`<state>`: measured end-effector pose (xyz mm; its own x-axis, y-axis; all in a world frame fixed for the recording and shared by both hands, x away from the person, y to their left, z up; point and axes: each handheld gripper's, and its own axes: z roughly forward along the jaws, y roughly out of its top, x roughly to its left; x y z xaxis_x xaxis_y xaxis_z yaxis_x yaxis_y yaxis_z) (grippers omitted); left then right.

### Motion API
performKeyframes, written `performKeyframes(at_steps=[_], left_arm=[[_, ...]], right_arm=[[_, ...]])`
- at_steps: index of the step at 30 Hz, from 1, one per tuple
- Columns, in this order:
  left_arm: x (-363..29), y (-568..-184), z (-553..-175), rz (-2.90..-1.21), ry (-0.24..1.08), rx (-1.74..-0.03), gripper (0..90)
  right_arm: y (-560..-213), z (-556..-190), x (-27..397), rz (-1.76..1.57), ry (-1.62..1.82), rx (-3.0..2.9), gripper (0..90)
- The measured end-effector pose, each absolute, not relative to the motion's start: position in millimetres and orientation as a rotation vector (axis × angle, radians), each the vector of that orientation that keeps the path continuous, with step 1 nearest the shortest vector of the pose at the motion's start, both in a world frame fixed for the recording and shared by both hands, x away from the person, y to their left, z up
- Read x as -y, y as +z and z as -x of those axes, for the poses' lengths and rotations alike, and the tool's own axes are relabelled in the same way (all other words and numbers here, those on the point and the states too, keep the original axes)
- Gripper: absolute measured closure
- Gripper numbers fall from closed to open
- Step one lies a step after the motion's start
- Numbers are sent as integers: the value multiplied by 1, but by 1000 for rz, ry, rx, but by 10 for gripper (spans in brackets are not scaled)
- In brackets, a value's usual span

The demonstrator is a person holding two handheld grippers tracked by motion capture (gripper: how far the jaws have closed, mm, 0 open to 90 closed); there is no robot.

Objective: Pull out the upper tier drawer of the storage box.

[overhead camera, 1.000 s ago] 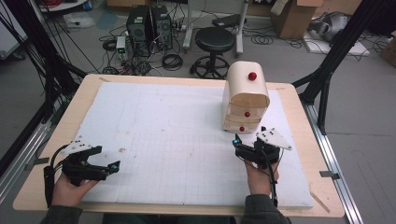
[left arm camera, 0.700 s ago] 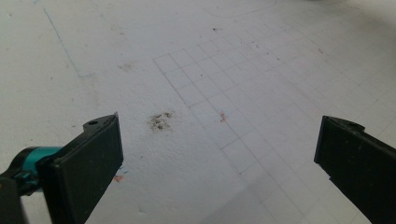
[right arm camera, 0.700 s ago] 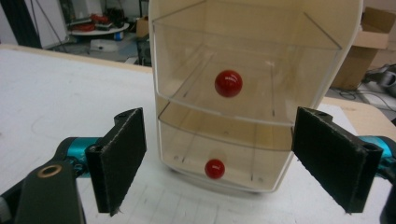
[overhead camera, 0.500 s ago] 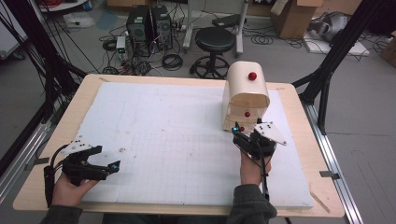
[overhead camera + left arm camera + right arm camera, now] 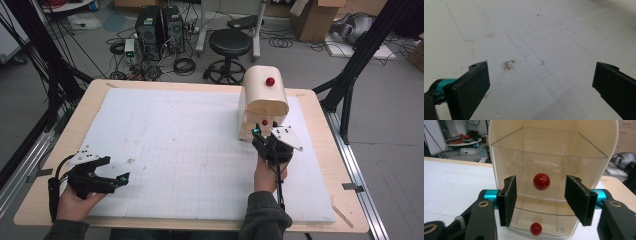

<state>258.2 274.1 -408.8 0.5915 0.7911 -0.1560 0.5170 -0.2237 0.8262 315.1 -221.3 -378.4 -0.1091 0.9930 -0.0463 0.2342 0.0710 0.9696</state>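
Right tongs (image 5: 540,200) stand wide apart, framing the upper red knob (image 5: 541,181) of the small drawer cabinet (image 5: 263,102) at the desk's (image 5: 150,85) far right, where an off-centre squeeze could slip off the ball, while left tongs (image 5: 116,181) rest wide and empty.

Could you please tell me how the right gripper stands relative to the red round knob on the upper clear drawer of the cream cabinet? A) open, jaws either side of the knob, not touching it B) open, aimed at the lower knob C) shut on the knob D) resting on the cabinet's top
A: in the right gripper view, the right gripper is open, its jaws flanking the red round knob of the upper clear drawer with gaps on both sides.
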Motion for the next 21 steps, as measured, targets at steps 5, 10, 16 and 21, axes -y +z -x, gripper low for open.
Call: performKeyframes(at_steps=[5, 10, 16, 21], left_arm=[[-274, -409, -259, -1896, 371, -1050, 17], [-274, -409, -259, -1896, 367, -1054, 17], [-274, -409, -259, -1895, 366, -1054, 17], [-275, -409, -259, -1894, 367, -1053, 17]], right_arm=[[-380, -318, 219, -1279, 1092, -1494, 524], [-380, -320, 217, -1265, 1081, -1493, 588], [-378, -321, 216, -1252, 1066, -1492, 657], [-377, -321, 215, -1250, 1054, -1482, 703]])
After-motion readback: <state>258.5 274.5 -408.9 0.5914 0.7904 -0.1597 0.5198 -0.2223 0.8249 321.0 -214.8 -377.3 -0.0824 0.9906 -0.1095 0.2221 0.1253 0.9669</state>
